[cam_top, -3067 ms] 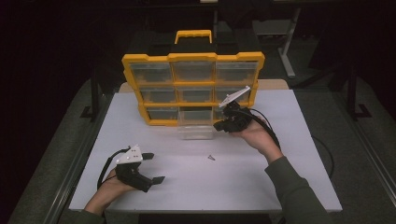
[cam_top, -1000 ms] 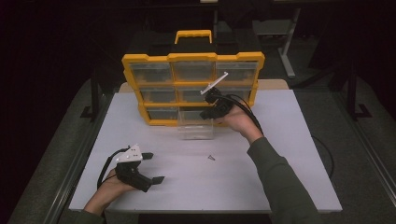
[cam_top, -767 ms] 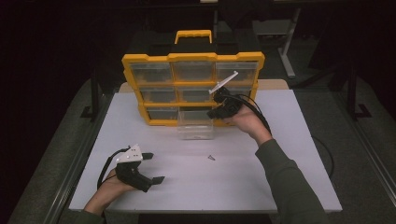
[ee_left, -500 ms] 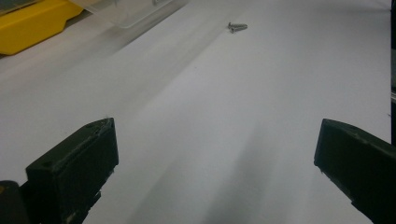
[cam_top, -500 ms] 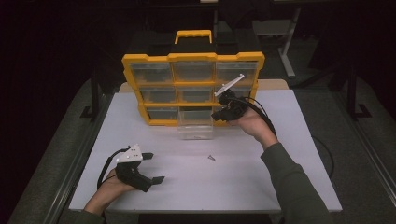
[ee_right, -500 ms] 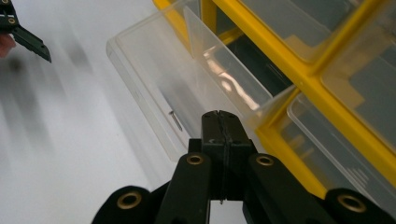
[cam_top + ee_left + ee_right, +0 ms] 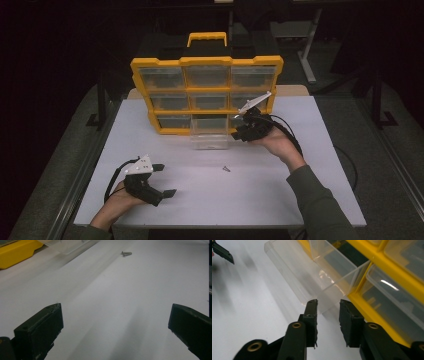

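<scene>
right gripper view: jaws beside clear drawer point(image 7: 312, 277)

White rectangular tabletop point(image 7: 310, 200), evenly lit, metal rail along its left edge. Grey floor point(image 7: 395, 125) on both sides. Dark, unlit room beyond the far edge; black frame legs point(image 7: 101, 100), pale stand point(image 7: 306, 55).

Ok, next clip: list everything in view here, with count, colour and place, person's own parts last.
table: one, white, under everything.
organiser: one, yellow frame with clear drawers and a yellow handle, at the table's far side.
pulled-out drawer: one, clear, bottom row middle, sticking out onto the table.
screw: one, silver, lying loose mid-table.
left gripper: black, jaws wide open, near-left of the table.
right gripper: black, jaws partly open, at the drawer's right corner.
</scene>
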### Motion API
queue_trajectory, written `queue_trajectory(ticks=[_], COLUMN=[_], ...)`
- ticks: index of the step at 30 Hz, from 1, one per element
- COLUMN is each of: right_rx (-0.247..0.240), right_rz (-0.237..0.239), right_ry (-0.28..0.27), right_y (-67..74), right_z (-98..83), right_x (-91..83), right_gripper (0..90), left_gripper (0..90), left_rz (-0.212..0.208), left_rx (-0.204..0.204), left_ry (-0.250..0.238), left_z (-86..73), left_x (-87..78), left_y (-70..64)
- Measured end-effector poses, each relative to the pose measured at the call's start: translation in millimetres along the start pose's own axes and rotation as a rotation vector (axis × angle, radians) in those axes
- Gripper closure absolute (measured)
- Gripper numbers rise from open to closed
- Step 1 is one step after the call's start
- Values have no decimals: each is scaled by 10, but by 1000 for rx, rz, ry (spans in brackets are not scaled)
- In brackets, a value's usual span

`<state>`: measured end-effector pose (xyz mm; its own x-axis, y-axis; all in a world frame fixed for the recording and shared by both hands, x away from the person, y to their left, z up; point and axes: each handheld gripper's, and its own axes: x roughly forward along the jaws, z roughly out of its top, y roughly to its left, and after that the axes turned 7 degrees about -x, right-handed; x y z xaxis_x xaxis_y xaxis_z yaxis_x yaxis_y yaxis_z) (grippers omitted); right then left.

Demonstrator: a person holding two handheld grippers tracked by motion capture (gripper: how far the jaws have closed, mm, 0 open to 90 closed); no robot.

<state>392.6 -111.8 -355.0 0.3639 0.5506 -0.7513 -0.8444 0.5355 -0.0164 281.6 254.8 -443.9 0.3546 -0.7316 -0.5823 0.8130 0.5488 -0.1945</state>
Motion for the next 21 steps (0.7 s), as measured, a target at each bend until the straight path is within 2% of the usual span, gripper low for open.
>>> queue_trajectory(ticks=[1, 7, 17, 21], right_rx=[0, 17, 32, 30], right_rz=[0, -13, -9, 3], right_ry=[0, -10, -2, -4], right_y=[0, 41, 95, 165], right_z=[0, -141, -305, -364], right_x=[0, 45, 131, 182], right_gripper=[604, 450, 365, 339], left_gripper=[0, 0, 0, 0], left_rz=[0, -2, -3, 0], left_rx=[0, 1, 5, 7], left_ry=[1, 1, -1, -2], left_z=[0, -1, -2, -3], left_x=[1, 2, 0, 0], left_y=[0, -3, -7, -8])
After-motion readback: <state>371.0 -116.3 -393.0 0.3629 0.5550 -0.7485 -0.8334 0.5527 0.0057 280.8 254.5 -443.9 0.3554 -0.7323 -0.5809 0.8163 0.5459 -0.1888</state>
